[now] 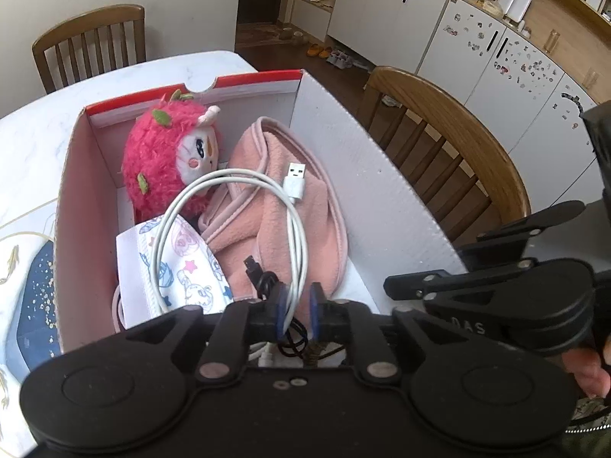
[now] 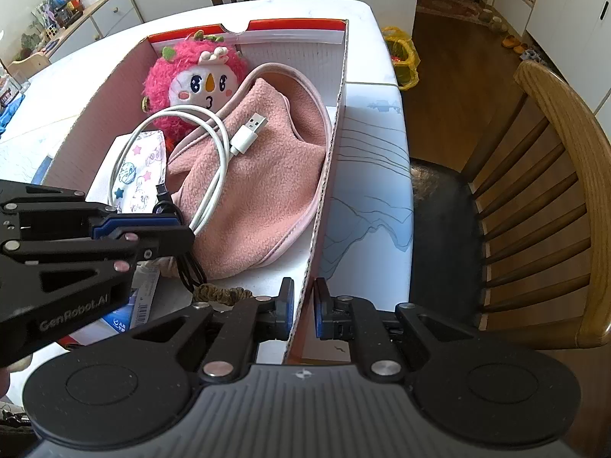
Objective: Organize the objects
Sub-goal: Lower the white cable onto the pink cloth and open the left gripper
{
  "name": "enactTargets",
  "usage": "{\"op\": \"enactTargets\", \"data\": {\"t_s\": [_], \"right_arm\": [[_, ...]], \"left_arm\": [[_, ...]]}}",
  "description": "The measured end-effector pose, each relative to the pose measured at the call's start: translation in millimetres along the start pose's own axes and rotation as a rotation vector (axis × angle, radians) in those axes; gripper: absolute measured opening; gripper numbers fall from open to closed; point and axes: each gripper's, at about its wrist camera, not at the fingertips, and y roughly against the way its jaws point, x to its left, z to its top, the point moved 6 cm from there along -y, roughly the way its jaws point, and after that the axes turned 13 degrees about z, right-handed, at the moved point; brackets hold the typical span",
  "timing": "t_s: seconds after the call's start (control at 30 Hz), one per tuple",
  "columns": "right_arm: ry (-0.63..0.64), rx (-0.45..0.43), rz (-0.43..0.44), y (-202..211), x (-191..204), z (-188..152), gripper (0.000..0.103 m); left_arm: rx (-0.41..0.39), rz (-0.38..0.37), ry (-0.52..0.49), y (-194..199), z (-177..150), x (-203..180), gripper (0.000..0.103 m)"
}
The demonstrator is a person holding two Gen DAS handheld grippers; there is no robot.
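Note:
A white cardboard box (image 1: pixel 343 145) with a red rim holds a pink plush doll (image 1: pixel 168 152), a pink fleece cloth (image 1: pixel 282 225), a patterned face mask (image 1: pixel 179 267), a coiled white USB cable (image 1: pixel 229 229) and a black cable (image 1: pixel 263 278). My left gripper (image 1: pixel 296 313) sits low inside the box, its jaws narrowly apart around the white and black cables. It also shows in the right wrist view (image 2: pixel 168 229). My right gripper (image 2: pixel 303 307) straddles the box's right wall (image 2: pixel 328 175), jaws close on either side of it.
The box stands on a white table (image 2: pixel 374 145) with a printed mat. Wooden chairs stand at the right (image 2: pixel 534 198) and far side (image 1: pixel 91 42). A scrunchie (image 2: pixel 223 294) and a small package (image 2: pixel 130 313) lie at the box's near end. Cabinets line the room.

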Motion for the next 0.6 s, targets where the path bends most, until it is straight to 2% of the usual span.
{"op": "enactTargets", "data": {"t_s": [0.23, 0.43, 0.6], "right_arm": [[0.005, 0.001, 0.007, 0.6, -0.5, -0.2, 0.011], [0.01, 0.0, 0.017, 1.8, -1.5, -1.4, 0.011], [0.019, -0.001, 0.025, 1.1, -1.5, -1.1, 0.012]], "left_arm": [[-0.022, 0.017, 0.03, 14.0, 0.6, 2.2, 0.019], [-0.06, 0.05, 0.067, 33.1, 0.9, 9.1, 0.031], [-0.106, 0.093, 0.101, 51.7, 2.4, 16.2, 0.052]]}}
